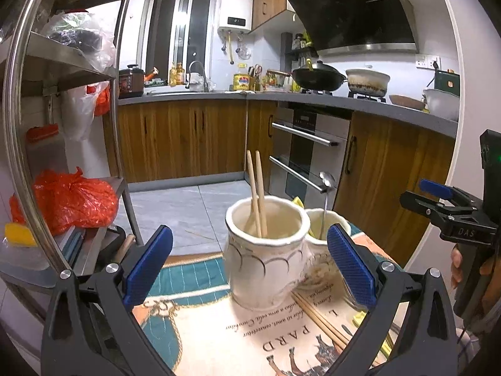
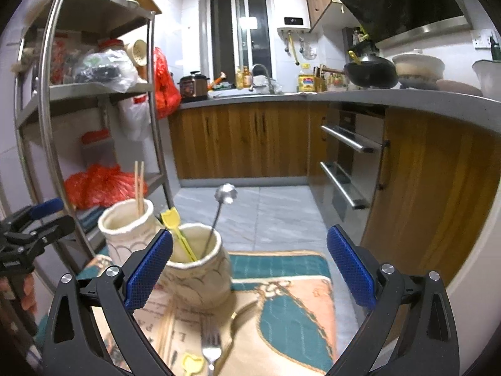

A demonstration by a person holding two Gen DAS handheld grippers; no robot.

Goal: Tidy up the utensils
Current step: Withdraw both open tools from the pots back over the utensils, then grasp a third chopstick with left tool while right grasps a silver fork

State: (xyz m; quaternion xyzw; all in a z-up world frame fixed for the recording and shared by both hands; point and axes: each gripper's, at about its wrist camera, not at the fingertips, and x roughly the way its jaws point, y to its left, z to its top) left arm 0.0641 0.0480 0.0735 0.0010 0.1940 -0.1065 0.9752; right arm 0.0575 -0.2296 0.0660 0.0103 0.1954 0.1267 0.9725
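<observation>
- Bench [image 1: 200,338]: covered by a printed cloth in teal, peach and cream, with lettering and horse figures. Its far edge falls off to the tiled floor [image 1: 194,206] just behind the two jars. In the right wrist view the cloth to the right of the jars lies bare, giving open room there.
- Metal shelf rack [image 2: 103,91]: stands close on the left of the bench, loaded with bags; it limits room on that side.
- Ceramic jars, two: cream, scalloped relief lines, wavy rims, upright and touching each other near the far edge. The left jar [image 1: 266,263] holds two wooden chopsticks [image 1: 258,194] leaning together. The right jar [image 2: 197,272] holds one metal long-handled spoon [image 2: 219,213], bowl end up, and one yellow plastic pick [image 2: 180,235].
- Left gripper [image 1: 250,269]: fingers [image 1: 147,266] spread wide, nothing between the pads; the left jar sits beyond them, untouched.
- Right gripper [image 2: 250,269]: fingers [image 2: 350,269] spread wide, holding nothing; the right jar stands just past the left finger.
- Loose utensils on the cloth, in front of the jars: one pair of chopsticks [image 1: 319,319] lying side by side, one metal fork [image 2: 210,344], one gold-toned handle [image 2: 233,329] beside it (type unclear), one further yellow pick [image 2: 191,364] at the near edge.
</observation>
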